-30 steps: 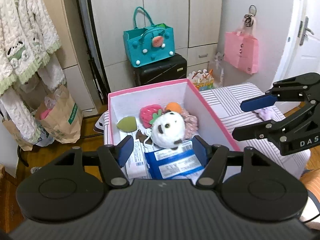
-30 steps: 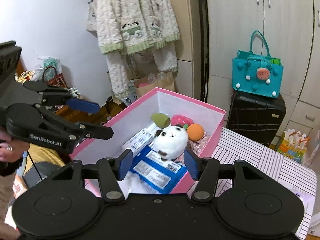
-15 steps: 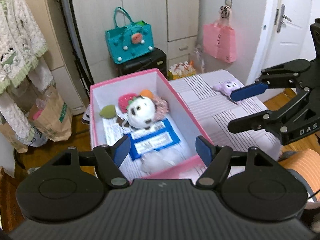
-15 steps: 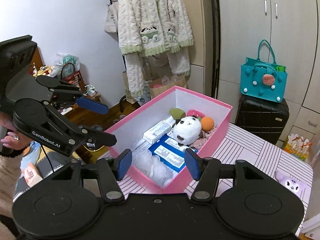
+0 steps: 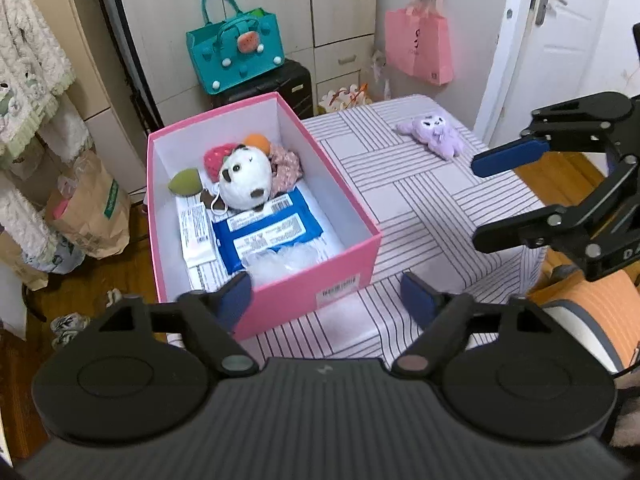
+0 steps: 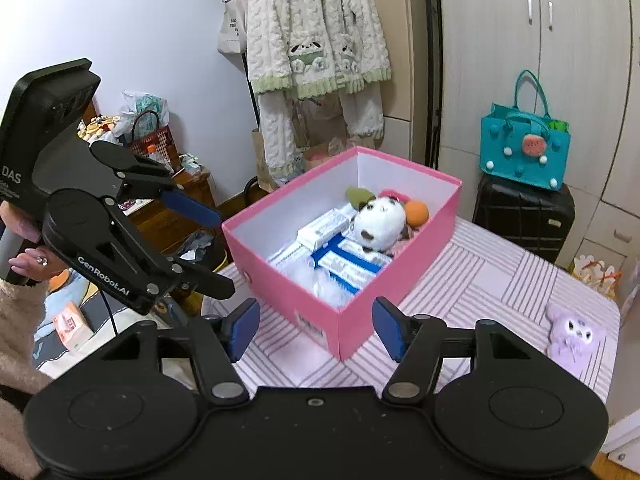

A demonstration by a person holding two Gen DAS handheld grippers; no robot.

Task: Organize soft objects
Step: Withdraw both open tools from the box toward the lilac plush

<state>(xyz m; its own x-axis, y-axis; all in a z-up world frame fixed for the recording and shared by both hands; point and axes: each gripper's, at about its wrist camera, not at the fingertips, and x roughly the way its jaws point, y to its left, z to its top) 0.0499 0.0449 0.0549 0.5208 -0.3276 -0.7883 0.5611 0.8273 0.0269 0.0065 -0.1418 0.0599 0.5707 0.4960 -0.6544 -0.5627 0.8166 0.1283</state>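
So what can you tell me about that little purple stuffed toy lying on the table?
The purple plush toy is small, soft and lilac, with a paler face, dark eyes and floppy ears or limbs spread out. It lies flat, face up, on the striped tablecloth, near the table's far corner, well apart from the pink box. Nothing touches it but the cloth; neither gripper holds it.

So the box (image 5: 340,276) sits on the left part of the desk (image 5: 432,208), with the panda plush (image 5: 245,178) in its far end, on top of the flat packets (image 5: 266,236) that fill the near end. The small plush (image 5: 436,134) lies on the desk's far right corner, well apart from the box. Behind the desk there's a suitcase (image 5: 276,84) with a tote bag (image 5: 236,54) on top.
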